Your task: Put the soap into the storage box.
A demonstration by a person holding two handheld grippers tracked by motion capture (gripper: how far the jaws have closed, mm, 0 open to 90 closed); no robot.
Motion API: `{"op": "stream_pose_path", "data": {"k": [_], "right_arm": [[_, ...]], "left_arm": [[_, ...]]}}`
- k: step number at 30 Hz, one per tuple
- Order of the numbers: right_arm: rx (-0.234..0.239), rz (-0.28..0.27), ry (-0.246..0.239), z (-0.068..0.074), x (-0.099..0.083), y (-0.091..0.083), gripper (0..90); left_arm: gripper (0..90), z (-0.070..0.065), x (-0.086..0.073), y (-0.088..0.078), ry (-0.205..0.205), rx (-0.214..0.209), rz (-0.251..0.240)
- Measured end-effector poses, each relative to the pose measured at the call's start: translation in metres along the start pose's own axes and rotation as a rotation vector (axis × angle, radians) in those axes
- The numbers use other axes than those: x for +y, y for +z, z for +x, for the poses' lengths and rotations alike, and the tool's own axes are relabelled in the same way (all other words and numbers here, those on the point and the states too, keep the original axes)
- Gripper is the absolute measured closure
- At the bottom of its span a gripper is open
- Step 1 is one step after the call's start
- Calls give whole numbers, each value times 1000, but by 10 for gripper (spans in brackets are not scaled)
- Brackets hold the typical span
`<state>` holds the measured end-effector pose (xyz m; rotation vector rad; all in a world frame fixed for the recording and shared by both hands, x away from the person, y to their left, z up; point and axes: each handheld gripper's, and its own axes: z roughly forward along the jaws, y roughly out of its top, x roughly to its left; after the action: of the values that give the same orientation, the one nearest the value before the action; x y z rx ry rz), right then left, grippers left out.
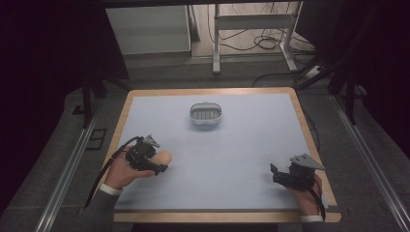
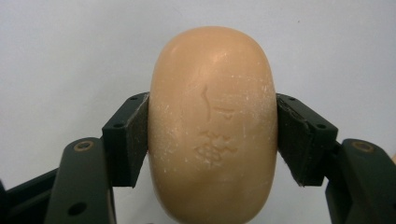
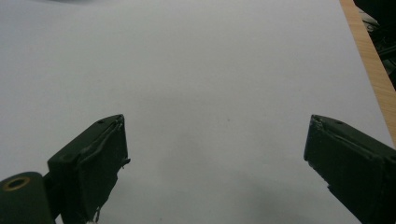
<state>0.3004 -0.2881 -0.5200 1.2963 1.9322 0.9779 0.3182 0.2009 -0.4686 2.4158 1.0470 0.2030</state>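
Gripping the soap bar [image 2: 212, 123] across its narrow middle, my left jaws [image 1: 155, 166] hold it clamped by the desk's [image 1: 241, 159] near-left part; my right jaws [image 3: 217, 163] hang spread, empty, while farther off the soap dish [image 1: 206, 115] likely awaits it.

- The high view is dim; the surroundings sink into near black, while the pale bench [image 1: 217, 145] catches soft, even light from above.
- Shadows are faint, just beneath each claw.
- The soap [image 2: 212, 123] in the left claw [image 2: 212, 135] is sharp, with mild sheen on top.
- The right claw's [image 3: 215, 154] near jaws look slightly soft.
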Motion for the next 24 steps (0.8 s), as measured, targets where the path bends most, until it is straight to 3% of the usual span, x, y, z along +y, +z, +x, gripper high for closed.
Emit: {"op": "stream_pose_path", "data": {"k": [24], "right_arm": [[-12,-7,18,-4,0,-2,60]], "left_arm": [[327,3,26,-3,20,5,-6]]}}
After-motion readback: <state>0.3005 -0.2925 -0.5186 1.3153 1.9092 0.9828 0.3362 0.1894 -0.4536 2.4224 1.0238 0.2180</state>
